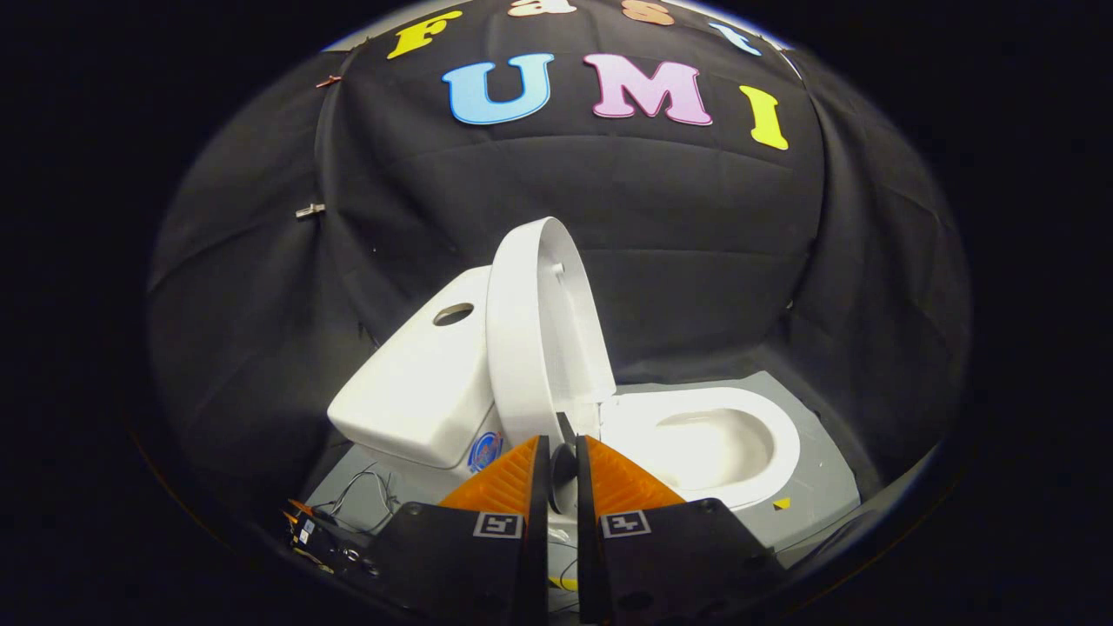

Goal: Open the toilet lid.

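A white toilet stands on a grey floor panel. Its lid (539,330) is raised nearly upright and rests back towards the tank (417,382), with its inner face turned to the bowl (713,443). The bowl's rim and basin are uncovered. My gripper (563,445) sits just in front of the lid's lower edge, near the hinge. Its fingers stand close together with only a narrow slit between them, and neither presses on the lid. A small dark part shows in the slit; I cannot tell what it is.
The grey floor panel (817,469) carries a small yellow marker (782,502) beside the bowl. Loose wires and a small device (330,530) lie on the floor by the tank's base. The black cloth wall (696,261) hangs close behind the toilet.
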`<state>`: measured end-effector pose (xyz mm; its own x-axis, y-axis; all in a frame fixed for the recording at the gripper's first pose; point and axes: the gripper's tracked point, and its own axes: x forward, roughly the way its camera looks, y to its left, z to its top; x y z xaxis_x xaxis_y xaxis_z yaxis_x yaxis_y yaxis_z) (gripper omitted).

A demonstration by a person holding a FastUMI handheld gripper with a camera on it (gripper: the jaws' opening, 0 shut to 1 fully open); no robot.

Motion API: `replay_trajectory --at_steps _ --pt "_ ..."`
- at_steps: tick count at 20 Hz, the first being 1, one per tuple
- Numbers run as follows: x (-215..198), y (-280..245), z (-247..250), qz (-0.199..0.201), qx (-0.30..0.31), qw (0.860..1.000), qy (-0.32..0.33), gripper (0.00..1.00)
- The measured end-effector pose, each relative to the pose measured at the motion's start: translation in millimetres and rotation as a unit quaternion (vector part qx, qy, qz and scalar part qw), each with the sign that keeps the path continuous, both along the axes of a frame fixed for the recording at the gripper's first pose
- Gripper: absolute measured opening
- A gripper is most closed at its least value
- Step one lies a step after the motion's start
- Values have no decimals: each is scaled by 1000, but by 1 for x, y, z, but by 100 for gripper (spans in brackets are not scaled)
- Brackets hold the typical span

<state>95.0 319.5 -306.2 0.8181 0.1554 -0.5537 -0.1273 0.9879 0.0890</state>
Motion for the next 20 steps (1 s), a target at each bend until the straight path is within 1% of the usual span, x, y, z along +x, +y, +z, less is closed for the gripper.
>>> replay_trajectory --at_steps 7,11,13,14,18,20 --pt "0 22 -2 12 -15 1000 1 18" --pt "0 20 -2 14 -27 1000 -2 18" --pt "-2 18 1 16 -22 1000 -7 18" --pt "-2 20 2 19 -15 1000 -9 28" --pt "-7 7 14 32 -40 998 -31 69" --pt "-8 0 18 34 -39 998 -41 89"
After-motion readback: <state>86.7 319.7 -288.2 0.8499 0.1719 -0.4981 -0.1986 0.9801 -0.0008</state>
